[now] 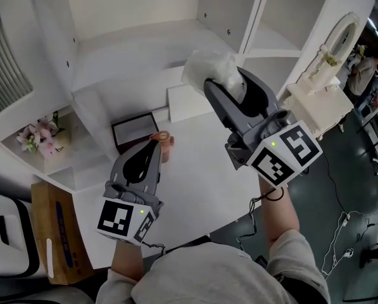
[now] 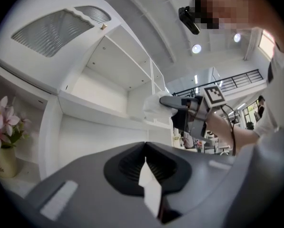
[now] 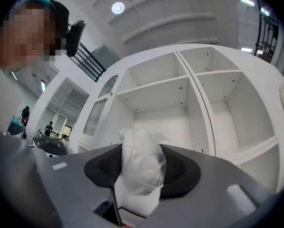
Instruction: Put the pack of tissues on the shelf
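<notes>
The right claw (image 1: pixel 225 78) grips the pack of tissues (image 1: pixel 204 65), held up over the desk (image 1: pixel 201 176) before the white shelf (image 1: pixel 132 43). The left claw (image 1: pixel 152 145), closed on nothing, hangs low near a black frame (image 1: pixel 135 130) and a small orange object (image 1: pixel 165 139); flowers (image 1: pixel 40 137) stand far left

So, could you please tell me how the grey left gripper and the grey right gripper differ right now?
The grey right gripper is clamped on the white plastic-wrapped pack of tissues; the grey left gripper is shut on nothing. The right gripper is held high, toward the white shelf unit; the left gripper sits lower, over the white tabletop. Both carry a cube with square markers.
</notes>
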`<state>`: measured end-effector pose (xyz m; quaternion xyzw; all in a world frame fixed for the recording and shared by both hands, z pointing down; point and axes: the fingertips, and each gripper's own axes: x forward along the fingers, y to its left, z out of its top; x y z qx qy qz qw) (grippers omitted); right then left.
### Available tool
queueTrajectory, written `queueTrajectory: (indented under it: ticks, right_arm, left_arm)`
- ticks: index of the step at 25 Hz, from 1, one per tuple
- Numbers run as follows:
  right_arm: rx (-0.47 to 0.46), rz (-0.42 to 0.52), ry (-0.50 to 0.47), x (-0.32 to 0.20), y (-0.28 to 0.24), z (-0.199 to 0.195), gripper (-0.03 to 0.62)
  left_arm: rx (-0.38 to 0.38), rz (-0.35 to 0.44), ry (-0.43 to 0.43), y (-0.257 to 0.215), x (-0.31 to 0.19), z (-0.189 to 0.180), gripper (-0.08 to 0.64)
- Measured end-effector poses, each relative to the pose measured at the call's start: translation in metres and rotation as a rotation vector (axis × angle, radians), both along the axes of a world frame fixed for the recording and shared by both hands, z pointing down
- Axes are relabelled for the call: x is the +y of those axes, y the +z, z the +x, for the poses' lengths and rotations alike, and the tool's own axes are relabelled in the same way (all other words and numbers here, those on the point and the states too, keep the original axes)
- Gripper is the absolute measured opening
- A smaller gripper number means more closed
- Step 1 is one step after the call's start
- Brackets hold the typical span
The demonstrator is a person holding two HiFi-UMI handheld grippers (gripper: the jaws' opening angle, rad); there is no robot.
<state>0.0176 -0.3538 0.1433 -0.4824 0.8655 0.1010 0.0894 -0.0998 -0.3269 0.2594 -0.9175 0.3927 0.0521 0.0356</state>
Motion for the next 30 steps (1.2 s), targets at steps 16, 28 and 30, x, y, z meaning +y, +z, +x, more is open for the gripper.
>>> queueTrajectory:
  ticks: [16, 28, 30]
  right_arm:
    - [0.019, -0.044, 0.064, -0.06, -0.012, -0.002, 0.216]
    - [0.058, -0.078, 0.086, -0.092, -0.005, -0.007, 0.221]
    - [0.066, -0.091, 0.086, -0.097, -0.004, -0.008, 0.221]
  left_arm:
    - [0.03, -0.018, -0.019, 0.004, -0.016, -0.025, 0.002]
    - [0.032, -0.033, -0.056, 0.009, -0.03, -0.037, 0.002]
    - [0.027, -0.033, -0.063, 0.01, -0.031, -0.039, 0.002]
